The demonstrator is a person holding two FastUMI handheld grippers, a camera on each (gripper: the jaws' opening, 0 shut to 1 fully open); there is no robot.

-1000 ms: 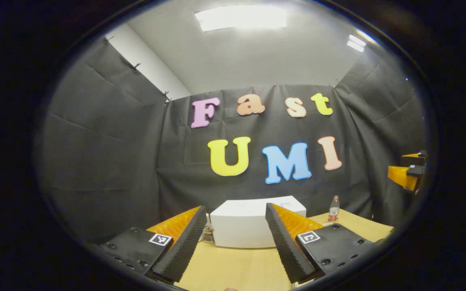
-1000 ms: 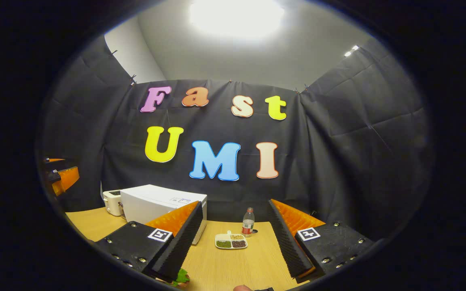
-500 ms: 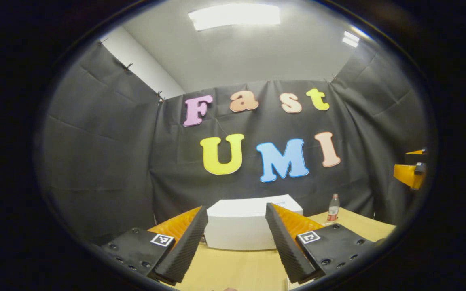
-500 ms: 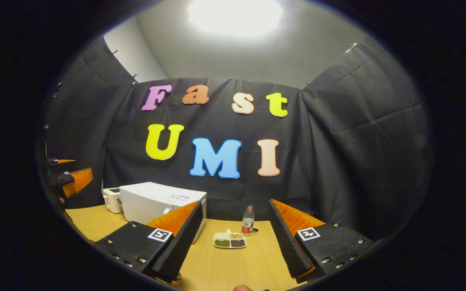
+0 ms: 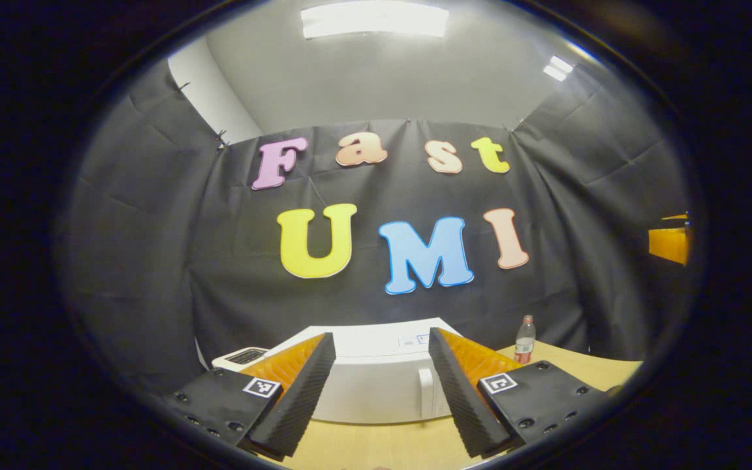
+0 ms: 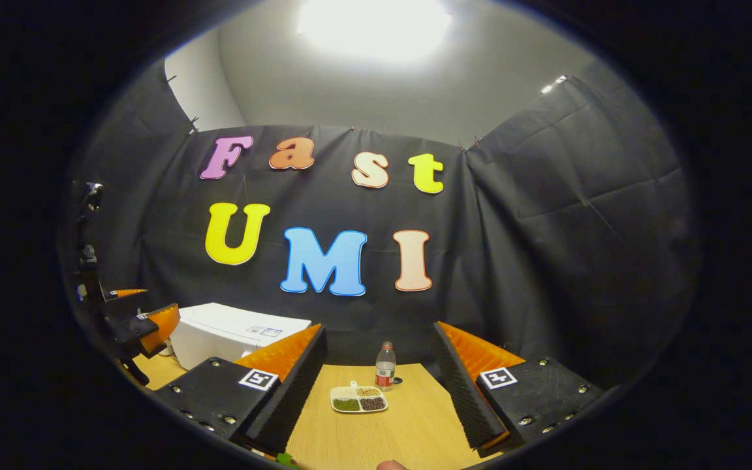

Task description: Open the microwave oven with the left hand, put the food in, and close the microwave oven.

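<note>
In the left gripper view the left gripper (image 5: 381, 398) hovers above the wooden tabletop (image 5: 376, 444) with its jaws spread wide and nothing between them. Straight ahead, framed by the two fingers, stands the white microwave oven (image 5: 369, 388) — door closed, its upright handle (image 5: 425, 393) on the right of the front. A small white appliance (image 5: 240, 356) sits just to its left, and a plastic bottle (image 5: 525, 339) stands off to the right.

In the right gripper view the right gripper (image 6: 381, 395) is likewise released, holding nothing. Between its fingers, farther along the tabletop, lies the food — a white divided dish (image 6: 358, 399) of green, tan and dark portions — with the bottle just behind it. The microwave oven sits to the left, well apart from the dish, and the left gripper shows near it at the view's left edge.
</note>
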